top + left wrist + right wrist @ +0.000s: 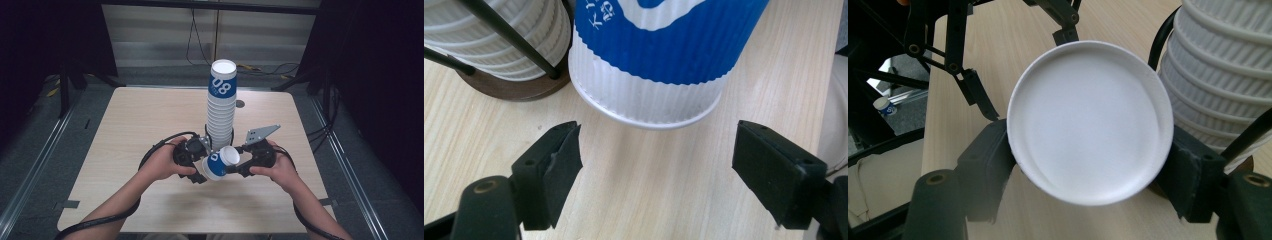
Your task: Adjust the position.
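Observation:
A ribbed paper cup point(220, 163) with a blue band lies tilted between my two grippers, above the table's near middle. My right gripper point(240, 162) is shut on its base end; in the right gripper view the white round base point(1090, 120) sits between the two pads point(993, 150). My left gripper point(197, 167) faces the cup's mouth end. In the left gripper view its jaws point(656, 165) stand apart with bare table between them, and the cup's rim point(649, 112) hangs just beyond the fingertips. A tall stack of upturned cups point(222, 100) stands right behind.
The stack sits on a round dark wooden base point(519, 90) with thin black wire uprights point(514, 37), very close to both grippers. The light wooden table point(125, 130) stretches to either side. Black cables trail from the grippers along the person's forearms.

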